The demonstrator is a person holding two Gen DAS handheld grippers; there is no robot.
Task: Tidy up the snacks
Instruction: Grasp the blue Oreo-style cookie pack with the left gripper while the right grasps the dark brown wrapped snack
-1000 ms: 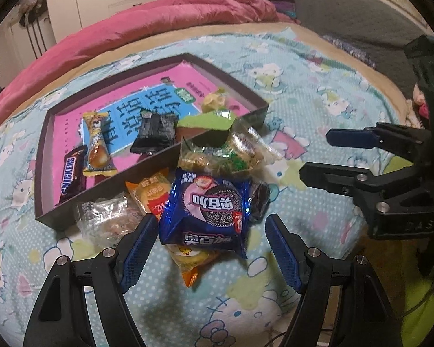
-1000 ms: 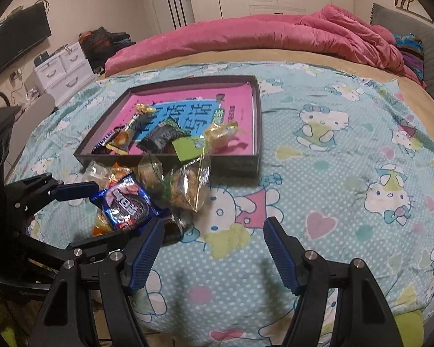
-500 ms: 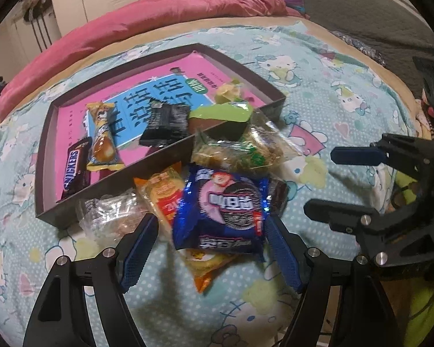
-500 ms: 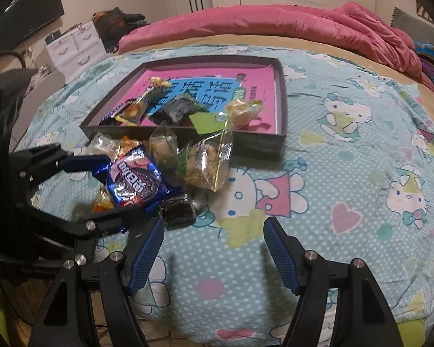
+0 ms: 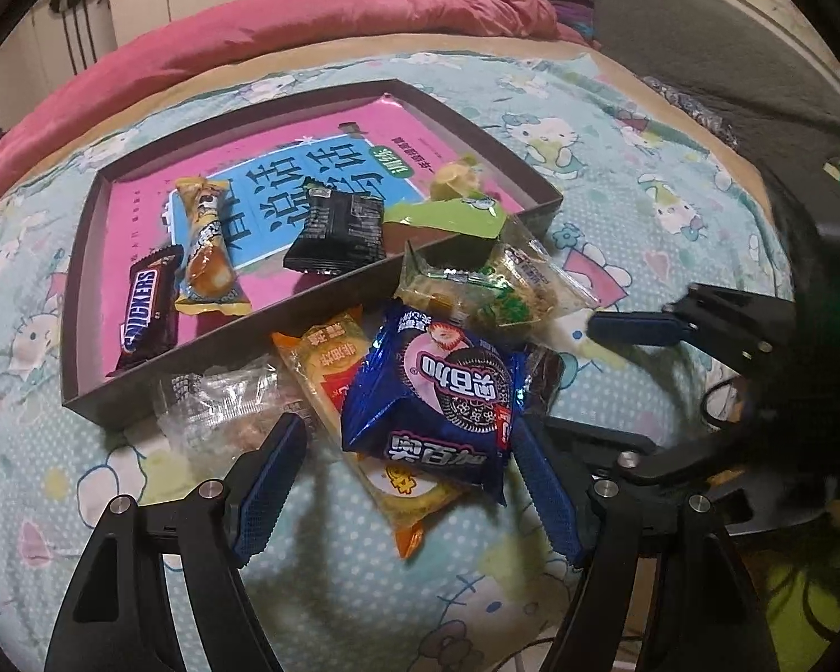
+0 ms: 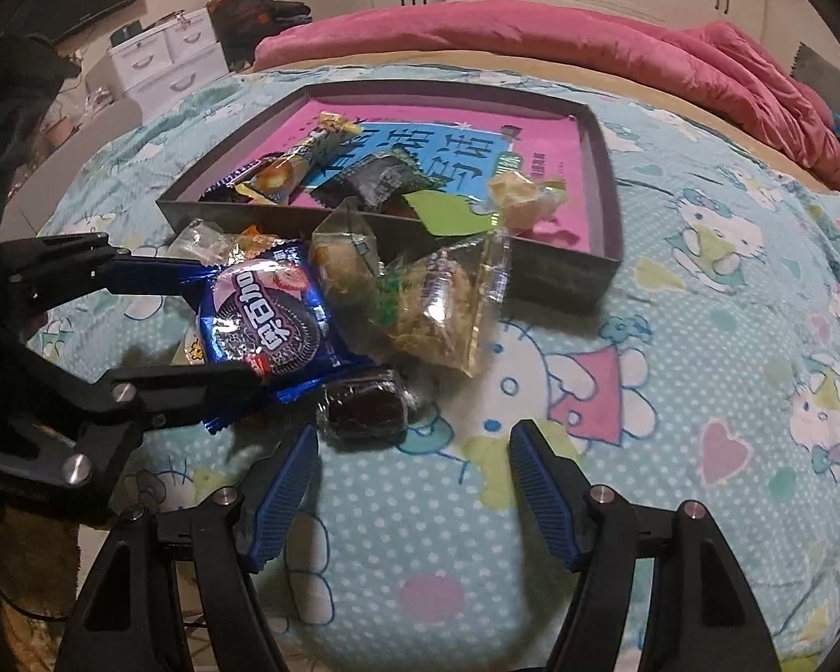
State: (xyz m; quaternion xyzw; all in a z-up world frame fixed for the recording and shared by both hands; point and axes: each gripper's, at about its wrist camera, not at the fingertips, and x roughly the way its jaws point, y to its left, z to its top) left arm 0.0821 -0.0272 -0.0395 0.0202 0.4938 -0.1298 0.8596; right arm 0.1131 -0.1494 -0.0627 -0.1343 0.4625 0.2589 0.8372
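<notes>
Item: blue cookie pack [image 5: 431, 392], lying atop the snack pile on the bed, just outside the tray [image 5: 78, 302]. I am straddling it with the left tongs [image 5: 403, 481], agape, gripping nothing; right tongs [image 6: 414, 481] likewise agape, empty. I am judging a squeeze across its flat sides the cleanest way to lift it.

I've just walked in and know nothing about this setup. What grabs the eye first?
A shiny blue Oreo packet tops a heap of snacks on the cartoon-cat bedsheet, with the left tongs open on either side of it. Just behind sits a shallow dark tray with a bright pink liner, holding a Snickers bar and other wrapped treats.
</notes>
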